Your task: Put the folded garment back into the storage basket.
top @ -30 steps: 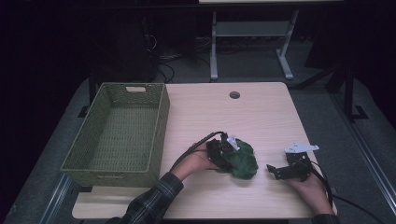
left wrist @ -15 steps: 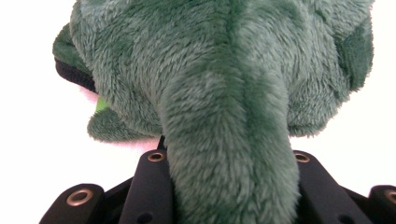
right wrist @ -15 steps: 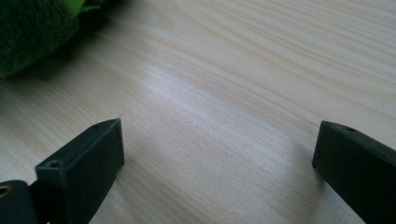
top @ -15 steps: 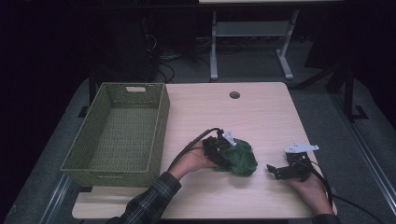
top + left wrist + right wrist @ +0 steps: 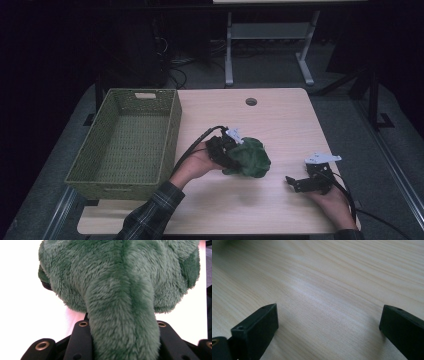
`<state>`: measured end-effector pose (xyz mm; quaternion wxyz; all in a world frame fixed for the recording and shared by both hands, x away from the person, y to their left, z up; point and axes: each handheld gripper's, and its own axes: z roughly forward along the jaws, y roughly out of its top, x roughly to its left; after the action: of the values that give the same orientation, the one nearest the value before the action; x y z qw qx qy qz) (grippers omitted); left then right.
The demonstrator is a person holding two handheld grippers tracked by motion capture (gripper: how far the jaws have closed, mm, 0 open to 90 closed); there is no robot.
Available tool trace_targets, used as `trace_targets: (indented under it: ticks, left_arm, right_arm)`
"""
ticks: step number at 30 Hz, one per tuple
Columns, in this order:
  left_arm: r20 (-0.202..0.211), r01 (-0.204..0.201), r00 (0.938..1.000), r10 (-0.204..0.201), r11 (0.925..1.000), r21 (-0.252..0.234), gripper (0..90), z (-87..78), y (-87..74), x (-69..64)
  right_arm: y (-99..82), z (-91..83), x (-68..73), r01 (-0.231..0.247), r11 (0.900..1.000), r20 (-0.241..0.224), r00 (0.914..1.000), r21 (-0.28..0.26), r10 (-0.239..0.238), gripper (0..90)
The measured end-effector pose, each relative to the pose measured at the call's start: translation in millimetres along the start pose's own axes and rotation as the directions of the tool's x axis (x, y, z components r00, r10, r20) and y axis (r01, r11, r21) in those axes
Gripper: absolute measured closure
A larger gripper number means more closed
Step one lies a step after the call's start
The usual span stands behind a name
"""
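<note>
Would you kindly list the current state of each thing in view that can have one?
Green plush toy: gripped by one limb, over the table.
Left gripper: shut on the toy's limb.
Right gripper: jaws wide open, nothing between them, low over the table.
Green woven basket: upright, empty.

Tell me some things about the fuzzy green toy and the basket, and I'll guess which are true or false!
1. The left gripper is shut on the green plush toy. True.
2. The toy lies inside the green basket. False: it is out over the wooden table, right of the basket.
3. The right gripper holds something. False: its jaws are open, with bare wood between them.
4. The basket has nothing in it. True.
</note>
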<state>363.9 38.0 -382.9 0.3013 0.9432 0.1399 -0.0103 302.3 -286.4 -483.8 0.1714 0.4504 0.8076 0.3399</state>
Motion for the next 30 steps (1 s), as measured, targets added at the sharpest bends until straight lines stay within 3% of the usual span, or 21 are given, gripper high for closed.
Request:
trace_targets:
  ticks: [19,30]
  left_arm:
    - [-0.084,0.044,0.9954,-0.047,0.9982,-0.041,66.4,-75.9,-14.1,10.8]
    - [-0.162,0.08,0.9827,-0.09,0.9943,-0.071,66.2,-124.3,-35.3,19.5]
  right_arm:
    - [0.0,-0.1,0.2,-0.009,1.0,0.004,1.0,0.002,0.009,1.9]
    - [0.1,0.0,0.1,-0.011,0.9999,0.008,0.9999,0.003,0.011,1.9]
